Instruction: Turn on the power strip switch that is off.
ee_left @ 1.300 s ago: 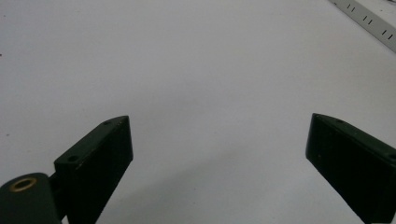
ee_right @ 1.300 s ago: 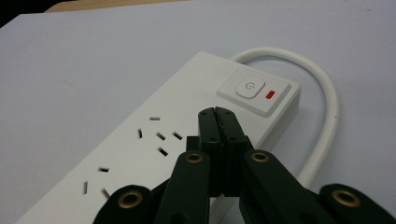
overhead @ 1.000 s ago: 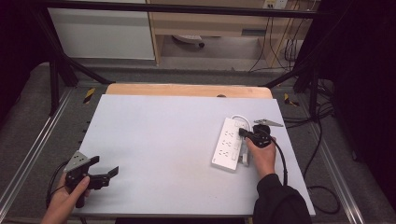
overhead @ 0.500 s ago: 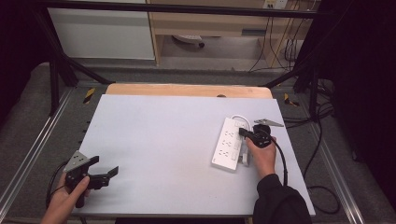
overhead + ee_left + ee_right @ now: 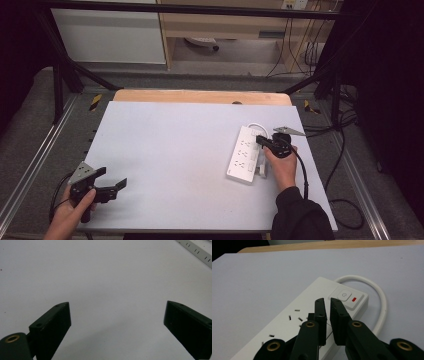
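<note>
Right tool (image 5: 327, 301) hangs over the white power strip (image 5: 244, 154), jaws drawn nearly together with a thin gap and nothing between them, tips just short of the power button (image 5: 344, 295); probably closed up so they can press it like one finger. That strip lies near the desk's (image 5: 165, 140) right edge, its white cable (image 5: 380, 298) looping at the far end. Left tool (image 5: 111, 188) rests at the near left corner, jaws wide apart and empty, well out of the way. Bare desk lies between the two, giving ample room for moving.
</note>
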A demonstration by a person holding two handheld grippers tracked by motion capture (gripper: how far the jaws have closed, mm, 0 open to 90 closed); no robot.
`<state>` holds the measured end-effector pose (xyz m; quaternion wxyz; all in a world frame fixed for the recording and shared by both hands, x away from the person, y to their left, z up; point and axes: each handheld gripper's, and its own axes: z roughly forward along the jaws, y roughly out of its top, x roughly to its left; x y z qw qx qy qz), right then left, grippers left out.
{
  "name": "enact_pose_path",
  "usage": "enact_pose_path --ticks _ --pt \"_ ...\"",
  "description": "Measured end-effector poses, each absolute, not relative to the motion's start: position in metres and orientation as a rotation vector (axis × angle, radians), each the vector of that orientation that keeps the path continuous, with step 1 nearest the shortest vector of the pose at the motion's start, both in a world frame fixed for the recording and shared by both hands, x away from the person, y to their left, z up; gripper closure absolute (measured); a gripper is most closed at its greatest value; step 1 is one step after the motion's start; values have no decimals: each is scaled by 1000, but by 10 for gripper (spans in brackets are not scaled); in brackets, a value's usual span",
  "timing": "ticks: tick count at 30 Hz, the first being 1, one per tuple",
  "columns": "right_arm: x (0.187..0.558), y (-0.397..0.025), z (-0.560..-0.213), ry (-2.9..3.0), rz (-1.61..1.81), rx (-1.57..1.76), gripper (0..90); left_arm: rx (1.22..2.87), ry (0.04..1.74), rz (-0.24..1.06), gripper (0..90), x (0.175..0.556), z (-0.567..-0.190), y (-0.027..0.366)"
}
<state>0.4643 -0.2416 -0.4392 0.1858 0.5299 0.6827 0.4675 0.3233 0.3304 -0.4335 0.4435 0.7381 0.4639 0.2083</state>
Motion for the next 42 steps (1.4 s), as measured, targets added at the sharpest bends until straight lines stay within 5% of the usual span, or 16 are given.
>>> enact_pose_path --ticks 25,42 --pt "461 -244 -429 1885 1331 1502 582 1826 1152 516 74 323 -434 331" --pt "458 -248 -419 1800 1363 1538 310 1823 1154 516 74 323 -433 331"
